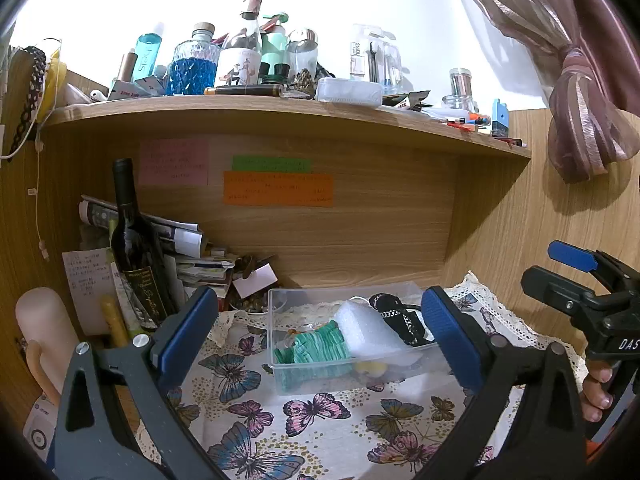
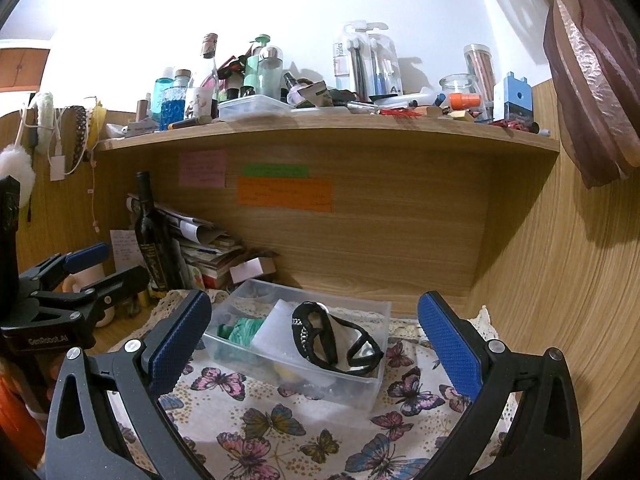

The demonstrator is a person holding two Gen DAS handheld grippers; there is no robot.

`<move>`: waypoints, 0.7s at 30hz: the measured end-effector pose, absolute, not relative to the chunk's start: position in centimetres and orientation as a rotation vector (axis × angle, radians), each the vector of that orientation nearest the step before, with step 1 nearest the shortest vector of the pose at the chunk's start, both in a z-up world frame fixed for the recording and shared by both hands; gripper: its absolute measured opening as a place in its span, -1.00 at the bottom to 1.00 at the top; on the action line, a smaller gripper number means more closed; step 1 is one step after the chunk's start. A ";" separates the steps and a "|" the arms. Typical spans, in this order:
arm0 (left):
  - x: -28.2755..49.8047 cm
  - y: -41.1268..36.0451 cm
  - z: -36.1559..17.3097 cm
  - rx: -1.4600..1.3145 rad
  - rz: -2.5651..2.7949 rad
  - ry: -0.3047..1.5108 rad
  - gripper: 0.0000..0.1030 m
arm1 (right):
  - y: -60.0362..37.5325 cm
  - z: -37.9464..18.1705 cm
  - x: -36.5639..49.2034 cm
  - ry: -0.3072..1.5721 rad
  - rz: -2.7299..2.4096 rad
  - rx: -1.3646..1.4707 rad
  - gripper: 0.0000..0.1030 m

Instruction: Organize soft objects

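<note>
Clear plastic bin (image 2: 360, 376) open-topped; butterfly cloth (image 2: 280, 432) before it bare. Wine bottle (image 2: 150, 240), paper stack (image 2: 208, 248) crowd bin's left; shelf (image 2: 320, 136) overhangs.

**Wooden desk nook under a crowded shelf**

A wood-grain back panel (image 2: 360, 240) and side wall (image 2: 560, 280) enclose the desk. Above, a shelf (image 1: 280, 110) carries bottles and jars against a bright white wall (image 2: 280, 0). A mauve curtain (image 1: 580, 80) hangs knotted at right.
</note>
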State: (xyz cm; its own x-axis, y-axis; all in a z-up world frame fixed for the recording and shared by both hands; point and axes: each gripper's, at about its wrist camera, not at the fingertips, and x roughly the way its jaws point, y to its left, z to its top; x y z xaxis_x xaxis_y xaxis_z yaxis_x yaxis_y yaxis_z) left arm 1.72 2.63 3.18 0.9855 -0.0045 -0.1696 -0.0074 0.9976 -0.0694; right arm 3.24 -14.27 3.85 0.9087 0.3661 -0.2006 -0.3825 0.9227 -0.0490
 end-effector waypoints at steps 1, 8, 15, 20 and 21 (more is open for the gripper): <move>1.8 2.7 3.1 -0.068 0.001 0.170 1.00 | -14.3 3.8 3.3 0.190 0.387 -0.087 1.00; 1.8 2.5 3.1 -0.063 0.005 0.168 1.00 | -14.5 3.8 3.3 0.192 0.387 -0.085 1.00; 1.8 2.3 3.2 -0.062 0.006 0.164 1.00 | -14.5 3.8 3.3 0.192 0.379 -0.085 1.00; 1.8 2.4 3.2 -0.064 0.002 0.165 1.00 | -14.5 3.8 3.3 0.195 0.374 -0.079 1.00; 1.9 2.3 3.2 -0.068 0.001 0.168 1.00 | -14.5 3.8 3.3 0.195 0.375 -0.079 1.00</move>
State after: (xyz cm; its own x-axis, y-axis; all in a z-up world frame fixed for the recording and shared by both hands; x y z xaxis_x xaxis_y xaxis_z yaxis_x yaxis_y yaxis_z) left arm 1.87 2.33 3.23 0.9859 -0.0048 -0.1670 -0.0066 0.9977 -0.0672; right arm 3.31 -14.51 3.75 0.9119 0.3562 -0.2040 -0.3715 0.9275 -0.0409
